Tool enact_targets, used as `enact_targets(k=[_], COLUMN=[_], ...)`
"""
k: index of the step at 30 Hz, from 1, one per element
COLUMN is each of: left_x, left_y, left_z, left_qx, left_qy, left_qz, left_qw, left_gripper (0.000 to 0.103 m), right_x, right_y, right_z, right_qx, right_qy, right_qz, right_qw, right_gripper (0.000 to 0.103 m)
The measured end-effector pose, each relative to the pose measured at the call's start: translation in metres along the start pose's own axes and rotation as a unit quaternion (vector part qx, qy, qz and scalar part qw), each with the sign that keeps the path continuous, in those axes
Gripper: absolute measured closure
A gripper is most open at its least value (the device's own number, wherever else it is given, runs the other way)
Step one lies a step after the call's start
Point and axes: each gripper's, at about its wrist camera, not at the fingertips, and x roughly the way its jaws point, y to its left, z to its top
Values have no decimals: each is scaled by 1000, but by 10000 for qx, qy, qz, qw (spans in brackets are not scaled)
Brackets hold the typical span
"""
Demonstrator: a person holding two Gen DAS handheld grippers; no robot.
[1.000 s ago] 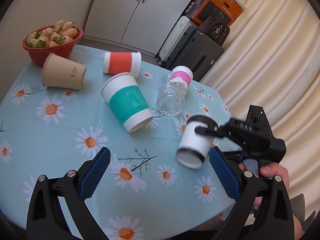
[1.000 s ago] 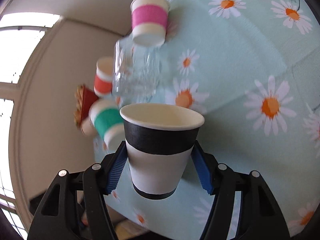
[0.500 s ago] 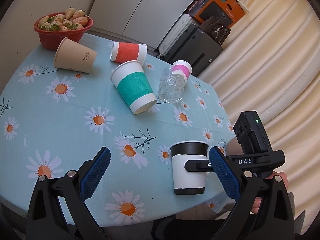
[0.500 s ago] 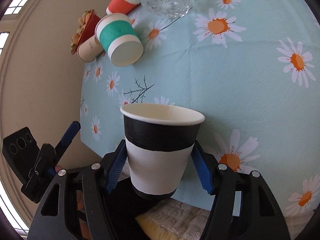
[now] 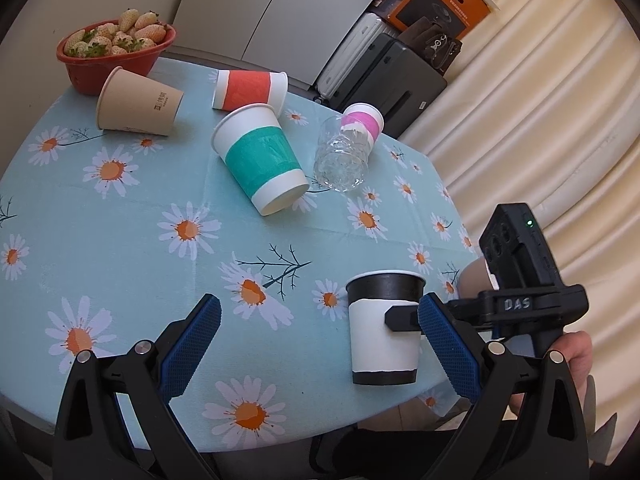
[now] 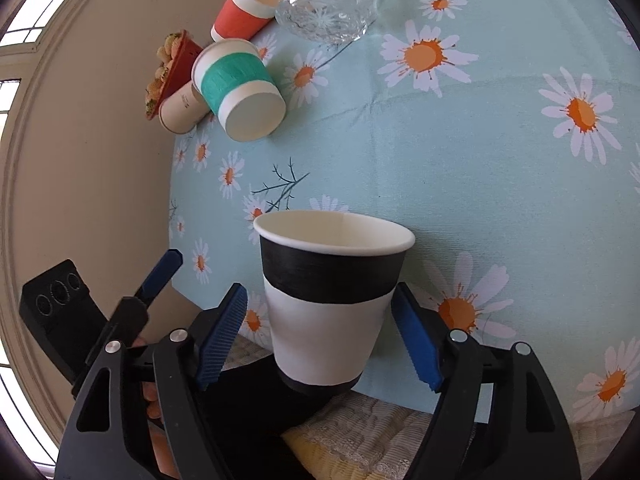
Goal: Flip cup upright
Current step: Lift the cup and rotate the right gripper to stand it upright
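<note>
The black-and-white paper cup stands upright near the table's front right edge; it fills the middle of the right wrist view. My right gripper is open, its blue pads a little off each side of the cup. From the left wrist view the right gripper's finger reaches across the cup's side. My left gripper is open and empty, above the tablecloth just left of the cup.
A teal-banded cup, an orange cup, a tan cup, a pink cup and a glass tumbler lie on their sides farther back. A red bowl of strawberries stands far left. The table edge is close.
The right gripper turned the black-and-white cup from tilted in the air to upright, lowered it onto the table, then opened its jaws off it. The left gripper stayed open.
</note>
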Motion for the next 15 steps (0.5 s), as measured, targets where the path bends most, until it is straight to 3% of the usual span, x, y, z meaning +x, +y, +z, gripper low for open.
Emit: enact_targets(k=[7,15], left_x=[6,35], left_y=[-11,-21], left_z=[0,4], left_qx=[48,-356], left_qy=[112,817], left_qz=[34,-154], left_qw=[9999,9959], left_gripper=[7,7], right_x=[-27,-69], right_y=[-2,-9], right_z=[-8,-44], right_qx=[117,97], right_qy=[-281,-790], right_qz=[275,509], right_qw=[9992,9955], right_gripper=[29,29])
